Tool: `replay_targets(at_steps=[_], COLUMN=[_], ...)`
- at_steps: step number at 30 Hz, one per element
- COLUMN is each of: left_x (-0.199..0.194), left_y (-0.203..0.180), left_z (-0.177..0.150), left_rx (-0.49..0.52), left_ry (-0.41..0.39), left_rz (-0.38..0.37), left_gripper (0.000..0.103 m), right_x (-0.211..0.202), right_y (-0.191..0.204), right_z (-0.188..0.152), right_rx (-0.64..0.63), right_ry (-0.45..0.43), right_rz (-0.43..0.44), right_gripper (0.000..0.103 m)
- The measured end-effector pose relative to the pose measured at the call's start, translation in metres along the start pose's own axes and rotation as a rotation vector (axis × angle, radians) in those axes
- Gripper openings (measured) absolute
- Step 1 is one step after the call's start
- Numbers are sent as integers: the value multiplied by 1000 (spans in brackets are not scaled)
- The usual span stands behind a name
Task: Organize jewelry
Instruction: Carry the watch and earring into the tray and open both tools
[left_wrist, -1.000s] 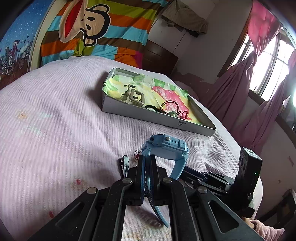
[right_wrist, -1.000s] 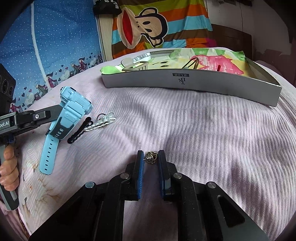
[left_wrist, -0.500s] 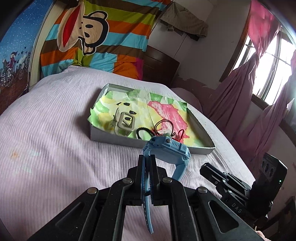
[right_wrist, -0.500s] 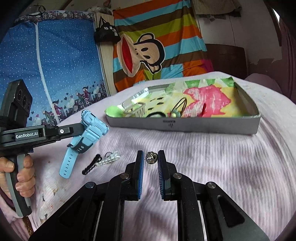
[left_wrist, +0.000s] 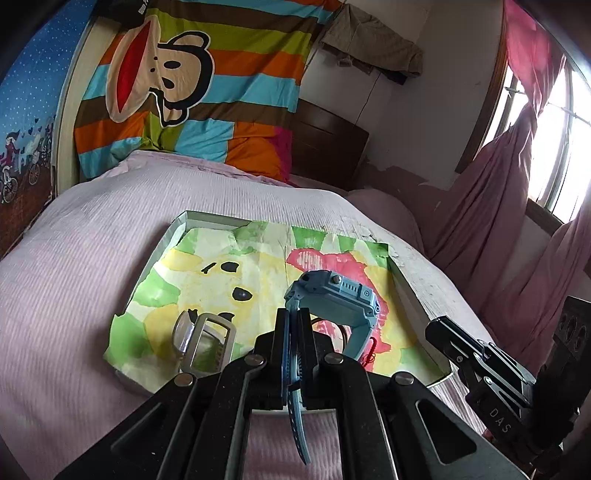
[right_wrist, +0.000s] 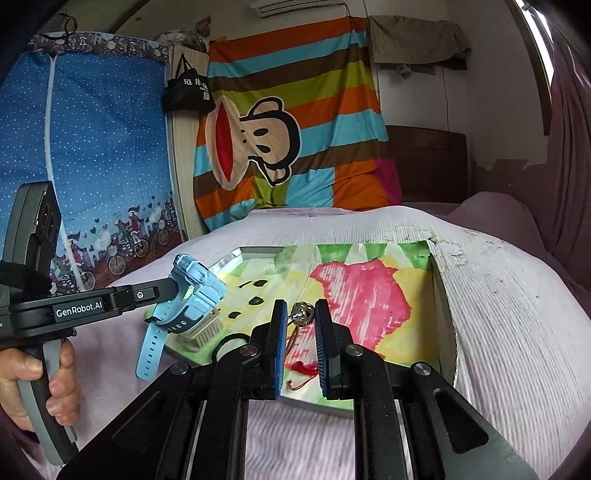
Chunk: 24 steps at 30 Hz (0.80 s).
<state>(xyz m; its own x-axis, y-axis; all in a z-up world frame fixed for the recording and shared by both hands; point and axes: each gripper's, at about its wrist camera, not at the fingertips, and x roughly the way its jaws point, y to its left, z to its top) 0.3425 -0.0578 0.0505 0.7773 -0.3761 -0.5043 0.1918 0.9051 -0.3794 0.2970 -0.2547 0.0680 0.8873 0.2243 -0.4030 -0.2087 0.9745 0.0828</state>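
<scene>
My left gripper (left_wrist: 294, 314) is shut on the strap of a light blue watch (left_wrist: 334, 299), held above the near edge of a shallow grey tray (left_wrist: 177, 225) lined with colourful paper. The watch also shows in the right wrist view (right_wrist: 192, 291). My right gripper (right_wrist: 301, 314) is shut on a small metal bell charm (right_wrist: 302, 314), held over the tray's (right_wrist: 445, 325) near edge. A pale grey watch (left_wrist: 205, 343), a black hair tie (right_wrist: 227, 341) and a red cord (right_wrist: 304, 367) lie in the tray.
The tray lies on a bed with a pink ribbed sheet (left_wrist: 74, 277). A striped cartoon blanket (left_wrist: 192, 85) hangs at the head. Pink curtains (left_wrist: 517, 203) and a window are on the right. A blue fabric wardrobe (right_wrist: 92, 147) stands on the left.
Both grippers have risen from the sheet and moved forward to the tray, carrying the blue watch and the bell charm. The black and white pieces left on the sheet are out of view.
</scene>
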Motion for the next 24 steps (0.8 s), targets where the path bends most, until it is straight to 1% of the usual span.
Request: replay_targets(at_steps=[2,6,10,12,16,20,22,24], left_x=[14,33,44,48,53,53,48,44], left_y=[0,0,1,0,1,0,-1,-1], left_z=[3,8,5,2,-3,-5,-5,-5], left_rx=[0,32,21,27,16,24,28,34], left_ry=[27,67,104,120,154,156,142,129], left_rz=[18,62,70,83,89,80,66,58], left_gripper=[4,4,4,4,5,7,7,10], right_x=[13,38,58,64,72,80,83,84], right_y=[-4,-10,-16,-19,-22,-22,-22,-22], right_z=[1,-6,-17,-21,-26,-29,-31,-33], right_rx=[12,16,24,30,44,45,44,47], right_ry=[24,92,158,181,219,252,264,267], right_rz=[-9,-36,-55,-60,-61,-68,-71,-67], right_gripper=[13,13,13,13,13,13,14,14])
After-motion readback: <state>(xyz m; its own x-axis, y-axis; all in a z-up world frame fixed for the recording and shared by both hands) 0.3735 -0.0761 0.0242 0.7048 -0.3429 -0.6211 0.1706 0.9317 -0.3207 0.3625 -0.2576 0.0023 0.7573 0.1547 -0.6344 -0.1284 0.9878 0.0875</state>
